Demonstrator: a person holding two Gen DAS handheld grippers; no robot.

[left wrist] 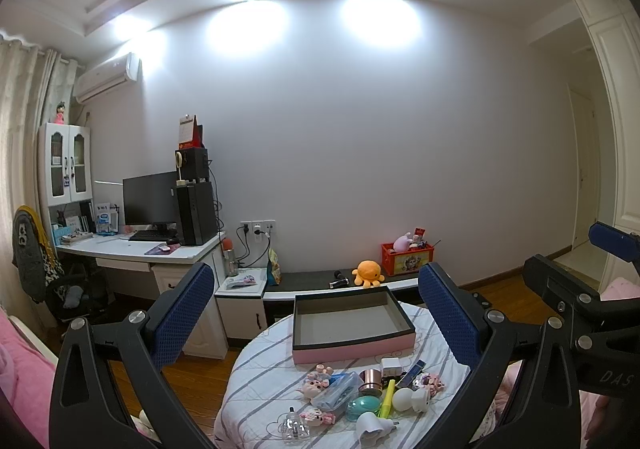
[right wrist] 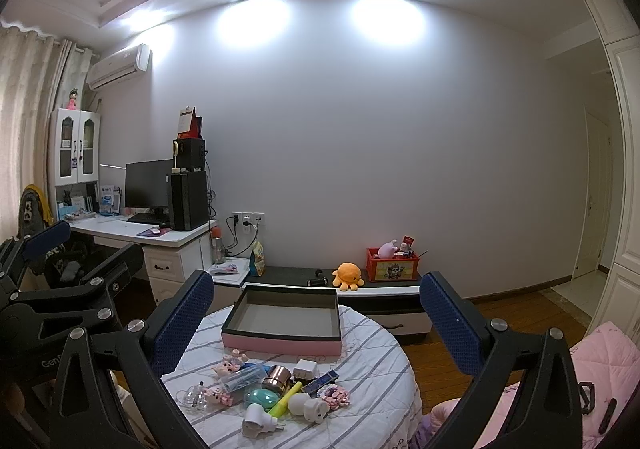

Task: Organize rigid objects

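An empty pink box with a dark rim sits at the far side of a round table with a striped cloth. In front of it lies a cluster of small items: a copper cup, a yellow highlighter, a teal egg-shaped case, white plugs, pink figurines and a clear blue case. My left gripper and right gripper are open, empty, above the table's near side.
A low bench behind the table holds an orange octopus plush and a red toy crate. A desk with monitor stands at the left. Pink bedding lies to the right.
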